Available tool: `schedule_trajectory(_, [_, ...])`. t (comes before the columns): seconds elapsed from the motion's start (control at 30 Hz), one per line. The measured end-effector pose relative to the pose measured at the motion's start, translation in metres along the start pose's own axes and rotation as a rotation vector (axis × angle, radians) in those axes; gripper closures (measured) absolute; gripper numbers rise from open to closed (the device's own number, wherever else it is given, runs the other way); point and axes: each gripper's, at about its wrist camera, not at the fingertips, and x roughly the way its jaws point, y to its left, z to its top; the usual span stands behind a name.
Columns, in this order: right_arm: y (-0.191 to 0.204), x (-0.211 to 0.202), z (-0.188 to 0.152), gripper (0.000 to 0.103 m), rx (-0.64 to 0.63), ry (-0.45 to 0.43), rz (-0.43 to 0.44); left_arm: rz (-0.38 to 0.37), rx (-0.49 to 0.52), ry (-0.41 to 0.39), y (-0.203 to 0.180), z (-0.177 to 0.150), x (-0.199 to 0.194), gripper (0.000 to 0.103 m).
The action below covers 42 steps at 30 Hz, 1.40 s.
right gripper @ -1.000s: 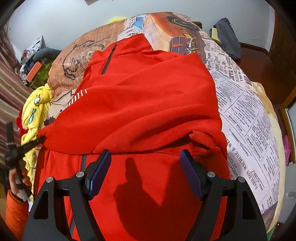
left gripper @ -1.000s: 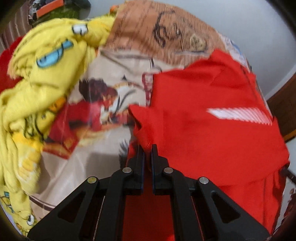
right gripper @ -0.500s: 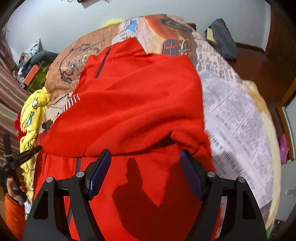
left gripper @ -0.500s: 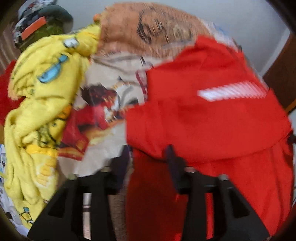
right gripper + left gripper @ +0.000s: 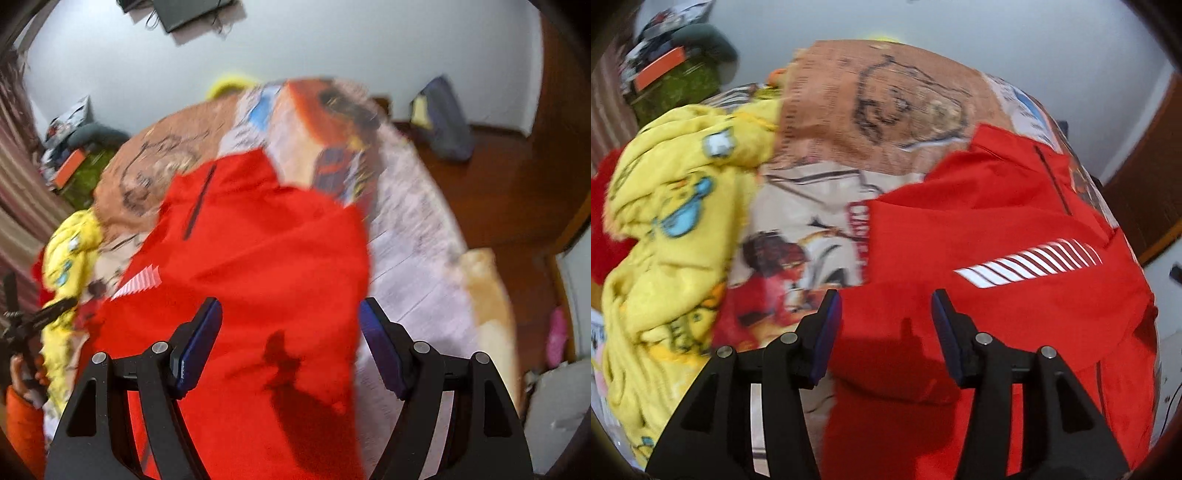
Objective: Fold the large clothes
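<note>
Red jacket (image 5: 979, 229) lies below both parted claws.

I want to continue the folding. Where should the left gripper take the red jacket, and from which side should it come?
Probably at the folded edge of the red jacket nearest the left gripper, coming from the side of the yellow cloth. That edge lies free on the printed bedsheet, so one open finger could slide beneath it.
</note>
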Motion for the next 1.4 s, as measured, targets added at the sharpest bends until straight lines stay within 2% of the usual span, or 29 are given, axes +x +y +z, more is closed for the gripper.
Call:
schedule_trajectory(0.07, [-0.005, 0.003, 0.004, 0.025, -0.009, -0.012, -0.057, 0.002, 0.041, 0.015, -0.015, 0.0, 0.01, 0.053])
schedule_trajectory(0.13, [-0.011, 0.015, 0.008, 0.023, -0.011, -0.003, -0.068, 0.006, 0.084, 0.032, -0.032, -0.002, 0.022, 0.053])
schedule_trajectory(0.37, [-0.02, 0.091, 0.029, 0.023, -0.01, 0.148, -0.093, 0.047, 0.163, 0.096, -0.06, -0.015, 0.059, 0.052])
schedule_trajectory(0.4, [-0.019, 0.1, 0.03, 0.023, -0.015, 0.163, -0.087, 0.067, 0.169, 0.079, -0.061, -0.018, 0.062, 0.048])
schedule_trajectory(0.43, [-0.022, 0.106, 0.031, 0.023, -0.019, 0.171, -0.083, 0.086, 0.169, 0.06, -0.061, -0.02, 0.062, 0.039])
schedule_trajectory(0.47, [-0.021, 0.114, 0.032, 0.023, -0.028, 0.182, -0.089, 0.105, 0.17, 0.049, -0.061, -0.021, 0.062, 0.036])
schedule_trajectory(0.57, [-0.023, 0.127, 0.034, 0.023, -0.063, 0.185, -0.133, 0.116, 0.175, 0.039, -0.057, -0.023, 0.061, 0.035])
schedule_trajectory(0.67, [-0.033, 0.128, 0.035, 0.025, -0.082, 0.168, -0.28, 0.153, 0.176, 0.044, -0.052, -0.023, 0.063, 0.035])
schedule_trajectory(0.8, [-0.057, 0.122, 0.027, 0.025, -0.026, 0.161, -0.248, 0.213, 0.179, 0.05, -0.04, -0.029, 0.064, 0.035])
schedule_trajectory(0.93, [-0.073, 0.108, 0.021, 0.024, 0.001, 0.14, -0.328, 0.268, 0.164, 0.064, -0.022, -0.037, 0.066, 0.035])
schedule_trajectory(1.07, [-0.09, 0.091, 0.017, 0.024, 0.049, 0.168, -0.385, 0.222, 0.127, 0.104, -0.006, -0.034, 0.06, 0.035])
schedule_trajectory(1.23, [-0.084, 0.053, 0.014, 0.022, 0.027, 0.131, -0.322, 0.221, 0.199, 0.072, -0.017, -0.021, 0.04, 0.035])
schedule_trajectory(1.4, [-0.058, 0.033, 0.033, 0.022, 0.041, 0.054, -0.194, 0.133, 0.228, -0.011, -0.041, 0.016, 0.016, 0.035])
